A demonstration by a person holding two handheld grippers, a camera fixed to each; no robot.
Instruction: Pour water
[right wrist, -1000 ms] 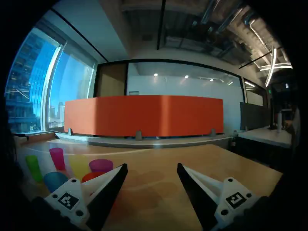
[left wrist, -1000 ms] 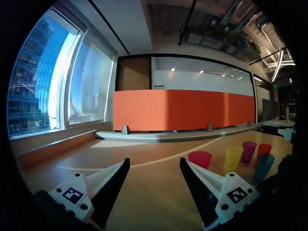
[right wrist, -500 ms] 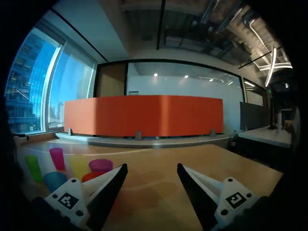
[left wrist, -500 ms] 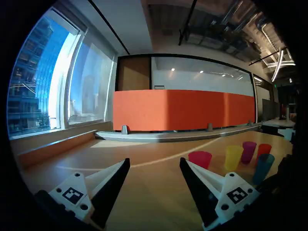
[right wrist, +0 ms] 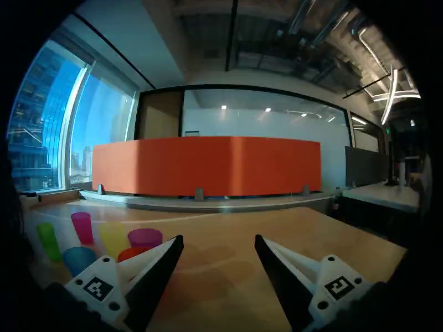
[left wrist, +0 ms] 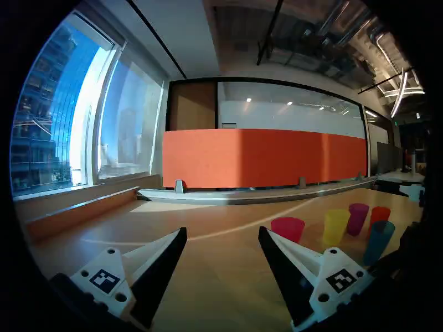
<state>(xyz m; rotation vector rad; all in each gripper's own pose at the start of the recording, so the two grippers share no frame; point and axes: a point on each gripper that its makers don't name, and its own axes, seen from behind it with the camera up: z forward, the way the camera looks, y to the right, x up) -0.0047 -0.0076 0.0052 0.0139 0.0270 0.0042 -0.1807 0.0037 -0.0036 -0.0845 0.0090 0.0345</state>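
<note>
Several coloured plastic cups stand on the wooden table. In the left gripper view they sit at the right: a pink cup, a yellow cup, a purple cup, a red cup and a blue cup. My left gripper is open, empty, left of them. In the right gripper view the cups are at the lower left: a green cup, a pink cup, a yellow cup, a purple cup, a blue cup, a red cup. My right gripper is open, empty.
An orange partition on a grey rail runs along the far edge of the table. Tall windows fill the left side. Another desk stands off to the right.
</note>
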